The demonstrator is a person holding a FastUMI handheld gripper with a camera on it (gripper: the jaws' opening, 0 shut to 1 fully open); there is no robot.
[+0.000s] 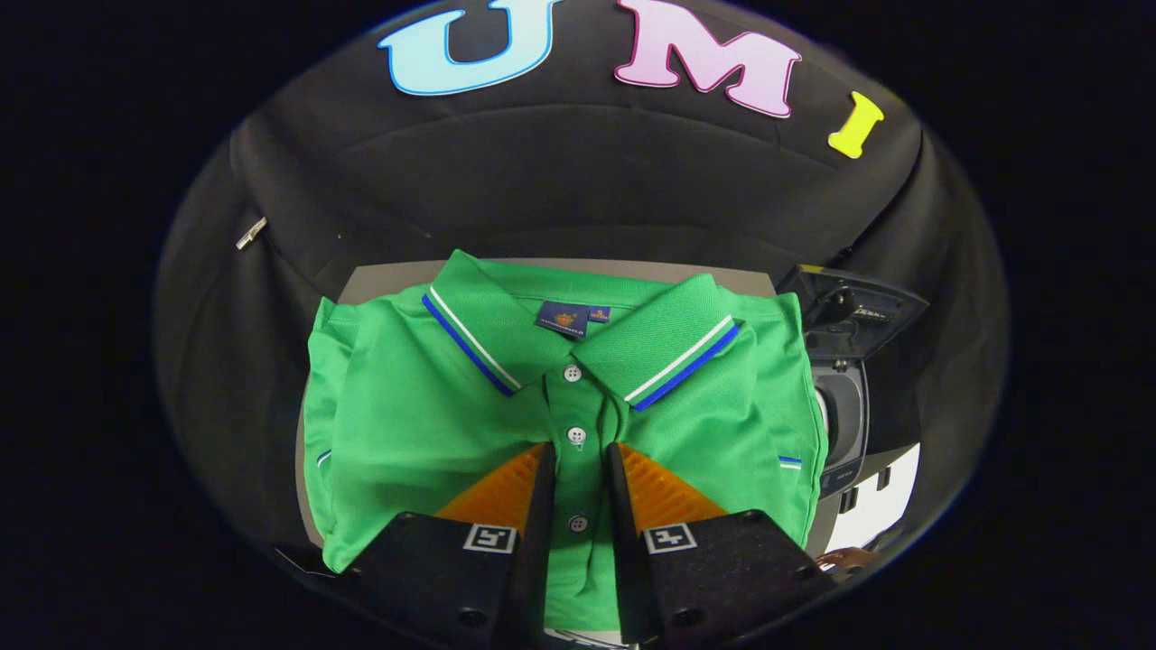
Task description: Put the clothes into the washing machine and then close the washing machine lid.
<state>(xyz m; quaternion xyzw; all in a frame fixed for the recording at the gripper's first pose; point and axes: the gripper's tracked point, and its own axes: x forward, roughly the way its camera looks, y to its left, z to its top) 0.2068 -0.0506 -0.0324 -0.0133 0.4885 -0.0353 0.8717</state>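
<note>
1. The gripper (578, 460) hangs over the shirt (406, 424), fingers a narrow gap apart astride its button placket, gripping nothing.
2. The folded shirt lies on a table (379, 282); soft and light, it likely pinches best at the placket.
3. The washer (844, 397) stands just right of the shirt, lid (858, 311) up.

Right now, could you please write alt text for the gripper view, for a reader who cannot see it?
A folded green polo shirt lies flat on a table, and the gripper sits over it, fingers slightly apart on either side of the buttoned placket. Beside the shirt stands a dark washing machine with its lid raised.
</note>
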